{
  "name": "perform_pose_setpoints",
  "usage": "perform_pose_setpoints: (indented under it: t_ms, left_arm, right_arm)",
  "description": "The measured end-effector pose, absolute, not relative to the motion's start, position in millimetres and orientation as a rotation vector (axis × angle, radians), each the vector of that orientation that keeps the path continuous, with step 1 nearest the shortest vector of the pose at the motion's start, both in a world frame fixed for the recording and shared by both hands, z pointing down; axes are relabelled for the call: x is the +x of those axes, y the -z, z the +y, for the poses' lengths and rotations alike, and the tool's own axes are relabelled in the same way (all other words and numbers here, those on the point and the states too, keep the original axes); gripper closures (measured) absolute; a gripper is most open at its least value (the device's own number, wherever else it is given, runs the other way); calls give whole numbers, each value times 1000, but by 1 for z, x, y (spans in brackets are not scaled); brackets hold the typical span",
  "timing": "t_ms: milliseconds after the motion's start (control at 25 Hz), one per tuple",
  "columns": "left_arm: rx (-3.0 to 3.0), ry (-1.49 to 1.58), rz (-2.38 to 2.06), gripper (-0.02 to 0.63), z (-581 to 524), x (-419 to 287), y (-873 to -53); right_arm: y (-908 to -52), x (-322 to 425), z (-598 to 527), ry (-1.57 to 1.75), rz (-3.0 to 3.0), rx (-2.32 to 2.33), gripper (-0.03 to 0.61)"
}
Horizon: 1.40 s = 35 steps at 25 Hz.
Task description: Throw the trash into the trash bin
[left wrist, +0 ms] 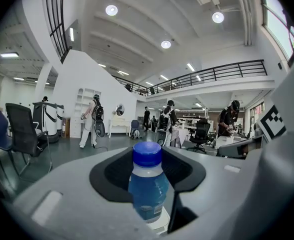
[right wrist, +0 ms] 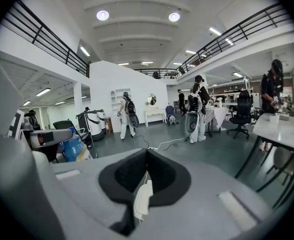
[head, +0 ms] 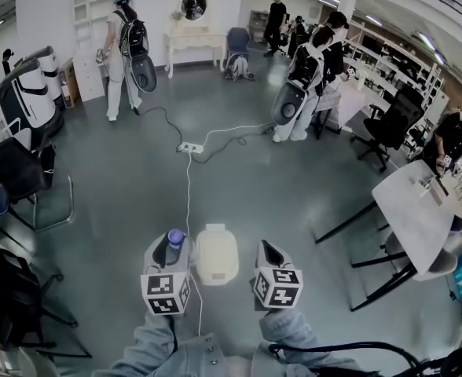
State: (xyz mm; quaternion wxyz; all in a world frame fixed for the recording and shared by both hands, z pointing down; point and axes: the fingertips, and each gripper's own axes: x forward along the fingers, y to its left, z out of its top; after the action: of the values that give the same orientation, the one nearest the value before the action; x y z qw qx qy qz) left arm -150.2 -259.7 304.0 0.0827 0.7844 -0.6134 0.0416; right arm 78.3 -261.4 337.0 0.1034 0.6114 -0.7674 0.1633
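- Grey sleeves (head: 148, 344) at the bottom of the head view, one gripper in each hand, both pointing forward and slightly down over the grey floor (head: 137, 203).
- left gripper (head: 162, 256): jaws held fairly wide and clamped on a bottle (left wrist: 147, 184). Dark pads sit against both its sides.
- Bottle is upright, with clear plastic, blue liquid and a blue cap (left wrist: 147, 154). The cap pokes up above the jaw tips.
- right gripper (head: 269, 256): pad tips meet at the far end, nothing gripped. Only a narrow slit is left behind the tips, and the cream bin shows through it.
- trash bin (head: 215, 254): cream, rounded top, standing on the floor just ahead of the person, between the two grippers. The bottle is just to its left, above floor level, not inside it.
- Marker cubes sit on the left (head: 166, 293) and right (head: 277, 287) grippers, squares facing up.
- white cable (head: 188, 187) runs along the floor from near the bin to a power strip (head: 190, 147) further out.
- White table (head: 416, 218) on black legs is off to the right; black chair (head: 15, 171) is on the left.
- Several people stand at the far end, one with a backpack (head: 123, 53) and a group (head: 309, 77) near the shelving.
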Motion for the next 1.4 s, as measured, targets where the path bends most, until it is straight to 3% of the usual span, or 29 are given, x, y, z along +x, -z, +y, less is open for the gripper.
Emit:
perform_pose_setpoints:
  t_ms: [640, 1400]
  left_arm:
    - [2201, -207, -1947, 430, -279, -134, -340]
    - [2044, -351, -1897, 430, -265, -182, -533]
  right_arm:
    - [-376, 83, -324, -530, -2308, 1588, 575]
    - [-570, 30, -322, -677, -2191, 1437, 575]
